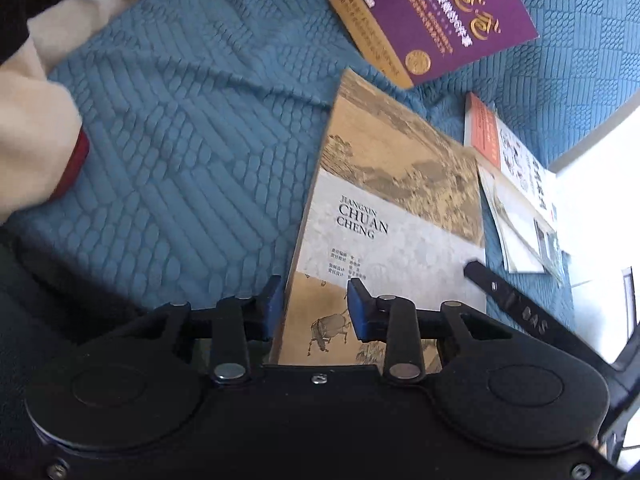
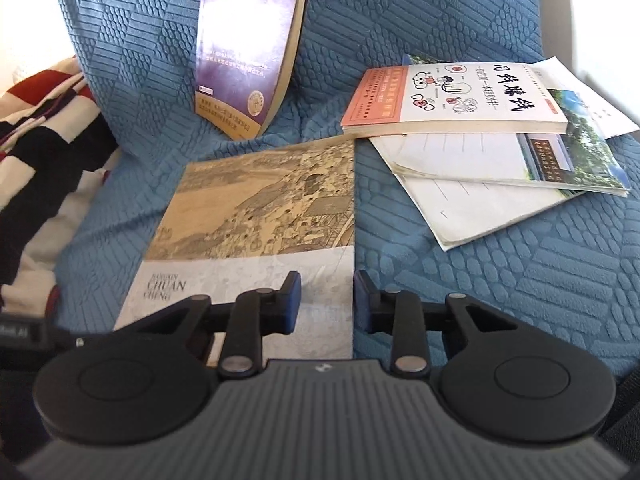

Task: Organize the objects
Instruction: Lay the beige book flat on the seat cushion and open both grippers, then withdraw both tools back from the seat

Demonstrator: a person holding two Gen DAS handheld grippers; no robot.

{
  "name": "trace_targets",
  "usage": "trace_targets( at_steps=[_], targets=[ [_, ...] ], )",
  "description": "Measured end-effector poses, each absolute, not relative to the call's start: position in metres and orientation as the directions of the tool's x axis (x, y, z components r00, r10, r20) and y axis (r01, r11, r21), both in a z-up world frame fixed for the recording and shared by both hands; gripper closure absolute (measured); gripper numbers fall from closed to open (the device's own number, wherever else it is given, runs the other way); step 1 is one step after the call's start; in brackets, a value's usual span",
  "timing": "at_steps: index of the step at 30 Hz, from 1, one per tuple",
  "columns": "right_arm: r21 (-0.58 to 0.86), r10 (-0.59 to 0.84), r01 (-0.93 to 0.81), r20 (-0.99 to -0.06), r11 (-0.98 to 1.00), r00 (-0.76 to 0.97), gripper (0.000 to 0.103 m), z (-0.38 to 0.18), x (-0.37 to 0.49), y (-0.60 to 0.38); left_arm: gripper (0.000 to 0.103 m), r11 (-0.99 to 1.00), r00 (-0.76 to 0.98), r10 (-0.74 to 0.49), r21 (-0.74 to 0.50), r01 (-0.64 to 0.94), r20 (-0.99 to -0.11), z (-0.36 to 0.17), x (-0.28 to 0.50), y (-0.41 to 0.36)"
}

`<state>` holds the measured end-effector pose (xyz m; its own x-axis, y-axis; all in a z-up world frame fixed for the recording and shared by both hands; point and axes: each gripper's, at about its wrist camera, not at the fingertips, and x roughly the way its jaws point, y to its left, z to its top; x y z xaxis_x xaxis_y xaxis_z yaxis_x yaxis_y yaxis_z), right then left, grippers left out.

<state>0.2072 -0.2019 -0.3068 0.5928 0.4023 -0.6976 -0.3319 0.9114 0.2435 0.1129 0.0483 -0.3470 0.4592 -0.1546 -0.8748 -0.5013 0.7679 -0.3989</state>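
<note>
The big book [image 2: 256, 236] lies flat on the blue quilted cover [image 2: 500, 280], its face a tan old-style painting of a town above a pale grey band printed "CHUAN CHENG". In the left view its near end shows an ox drawn on tan. The left tongs [image 1: 316, 308] straddle the book's left edge, one blue pad [image 1: 272, 304] off the book, the other over the cover; they stand partly apart, and I cannot tell if they pinch it. The right tongs [image 2: 327, 300] straddle the right edge the same way, gap showing, grip unclear. Beyond, a purple book [image 2: 248, 52] leans on the backrest. To the right sits a stack: a white-and-orange book [image 2: 452, 96] on top of thin booklets [image 2: 480, 200]. At far left, a striped cloth [image 2: 44, 128].
</note>
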Motion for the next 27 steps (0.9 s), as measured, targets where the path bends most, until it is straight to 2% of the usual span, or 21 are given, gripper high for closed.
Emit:
trace_targets(
  at_steps=[12,18,27],
  targets=[
    [0.276,0.418,-0.321,-0.7,0.906,0.579,0.078,-0.295,0.209,-0.207,0.072,0.745,0.464,-0.151,-0.409,-0.527,-0.873,-0.332,0.102,0.046],
    [0.279,0.45,-0.361,-0.662,0.89,0.6,0.078,-0.25,0.19,-0.208,0.07,0.781,0.526,-0.098,-0.393,-0.486,-0.845,-0.295,0.098,0.044],
    [0.296,0.515,-0.422,-0.527,0.857,0.676,0.078,-0.162,0.137,-0.218,0.068,0.828,0.671,-0.046,-0.404,-0.388,-0.74,-0.211,0.08,0.033]
  ],
)
